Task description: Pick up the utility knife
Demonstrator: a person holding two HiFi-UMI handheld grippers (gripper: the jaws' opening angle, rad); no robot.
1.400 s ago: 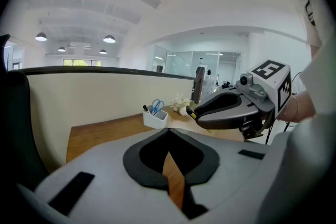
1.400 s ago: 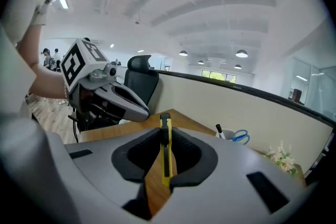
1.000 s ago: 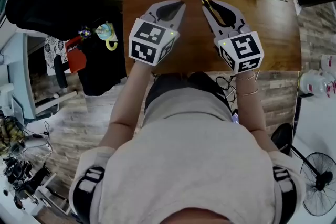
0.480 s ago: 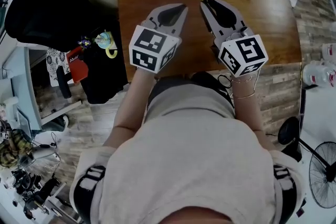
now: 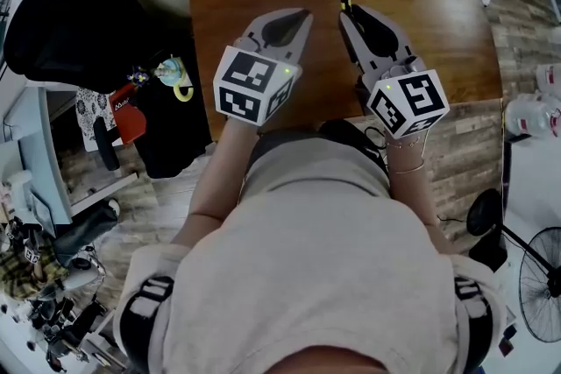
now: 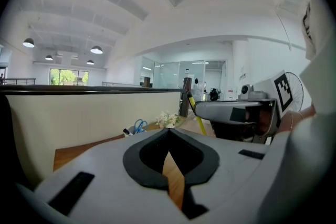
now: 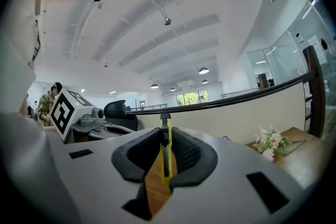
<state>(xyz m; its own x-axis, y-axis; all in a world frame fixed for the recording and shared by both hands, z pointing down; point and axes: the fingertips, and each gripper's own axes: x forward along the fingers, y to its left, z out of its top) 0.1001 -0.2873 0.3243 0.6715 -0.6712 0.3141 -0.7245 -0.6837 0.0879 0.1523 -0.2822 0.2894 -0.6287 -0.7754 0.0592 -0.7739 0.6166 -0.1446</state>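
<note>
My right gripper [image 5: 345,13] is clamped on the yellow knife [image 7: 165,162], which stands on edge between the pads, over the table [image 5: 456,31]. My left gripper [image 5: 304,13] is closed and empty. I should grip firmly and lift it level

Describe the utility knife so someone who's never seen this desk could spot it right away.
Start at the wooden table, then find the right gripper over it. The utility knife is the slim yellow strip with a black slider clamped between its jaws; the left gripper beside it holds nothing.
</note>
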